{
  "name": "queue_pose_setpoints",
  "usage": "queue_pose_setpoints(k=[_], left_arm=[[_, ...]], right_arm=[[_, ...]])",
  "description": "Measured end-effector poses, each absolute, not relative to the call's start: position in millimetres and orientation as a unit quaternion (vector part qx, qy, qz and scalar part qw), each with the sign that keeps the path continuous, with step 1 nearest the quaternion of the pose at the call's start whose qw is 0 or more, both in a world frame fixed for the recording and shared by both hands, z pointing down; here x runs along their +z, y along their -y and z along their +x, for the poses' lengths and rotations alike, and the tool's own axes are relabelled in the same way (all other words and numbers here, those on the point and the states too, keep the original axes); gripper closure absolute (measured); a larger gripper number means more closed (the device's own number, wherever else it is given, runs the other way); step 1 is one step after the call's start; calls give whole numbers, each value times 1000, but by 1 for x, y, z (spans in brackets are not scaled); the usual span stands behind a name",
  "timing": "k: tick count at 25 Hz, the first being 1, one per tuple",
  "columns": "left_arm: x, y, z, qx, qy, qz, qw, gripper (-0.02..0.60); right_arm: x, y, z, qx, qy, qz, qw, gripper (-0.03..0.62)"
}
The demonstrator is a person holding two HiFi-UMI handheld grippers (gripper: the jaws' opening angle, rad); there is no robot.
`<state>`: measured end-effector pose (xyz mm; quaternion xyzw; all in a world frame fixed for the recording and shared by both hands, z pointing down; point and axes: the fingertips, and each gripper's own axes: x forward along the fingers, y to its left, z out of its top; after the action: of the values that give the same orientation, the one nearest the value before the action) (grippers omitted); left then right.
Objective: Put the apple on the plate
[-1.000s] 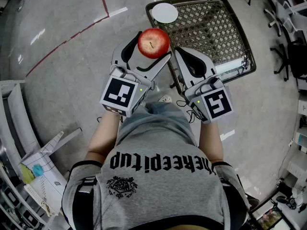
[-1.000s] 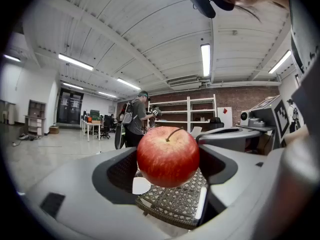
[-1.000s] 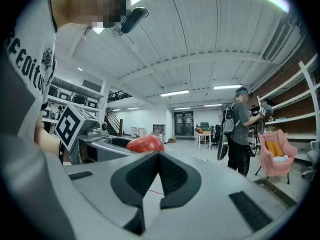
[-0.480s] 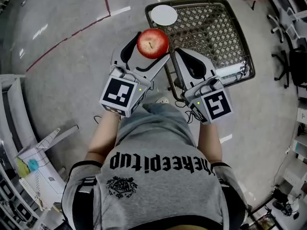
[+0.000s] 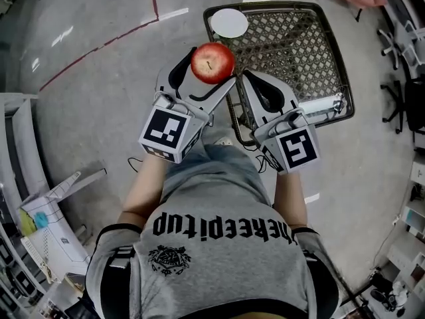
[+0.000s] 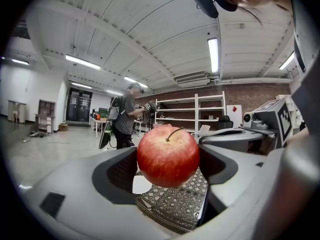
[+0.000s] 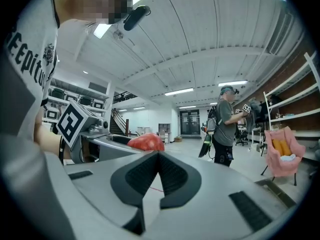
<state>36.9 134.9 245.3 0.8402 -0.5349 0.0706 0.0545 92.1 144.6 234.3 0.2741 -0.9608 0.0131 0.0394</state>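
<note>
A red apple [image 5: 212,63] with a short stem is raised in front of the person, and my left gripper [image 5: 211,66] is shut on it. In the left gripper view the apple [image 6: 168,155] fills the space between the two grey jaws. A white plate [image 5: 229,22] lies on the near-left corner of a black mesh table [image 5: 299,42], just beyond the apple. That plate [image 6: 141,184] also shows below the apple. My right gripper [image 5: 245,76] hangs beside the apple on its right, shut with nothing in it, over the table's left edge. From it the apple [image 7: 145,143] peeks at left.
A white strip [image 5: 319,97] lies on the mesh table's near edge. Grey shelving [image 5: 16,151] and a paper box [image 5: 50,208] stand at the left. Office chairs [image 5: 402,52] line the right. Another person [image 6: 125,119] stands far off in the hall.
The apple stays gripped in the left gripper. The floor, table and plate have slid slightly down in the head view; the box at lower left drifted left.
</note>
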Motion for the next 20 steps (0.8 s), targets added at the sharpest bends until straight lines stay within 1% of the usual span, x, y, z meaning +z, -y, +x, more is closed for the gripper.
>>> queue_pose_setpoints(k=[8, 20], left_arm=[[252, -105, 25, 81, 516, 851, 53, 178], [243, -47, -9, 96, 457, 883, 41, 178]], right_arm=[[236, -117, 85, 25, 953, 301, 38, 586], [224, -63, 42, 32, 933, 356, 35, 586]])
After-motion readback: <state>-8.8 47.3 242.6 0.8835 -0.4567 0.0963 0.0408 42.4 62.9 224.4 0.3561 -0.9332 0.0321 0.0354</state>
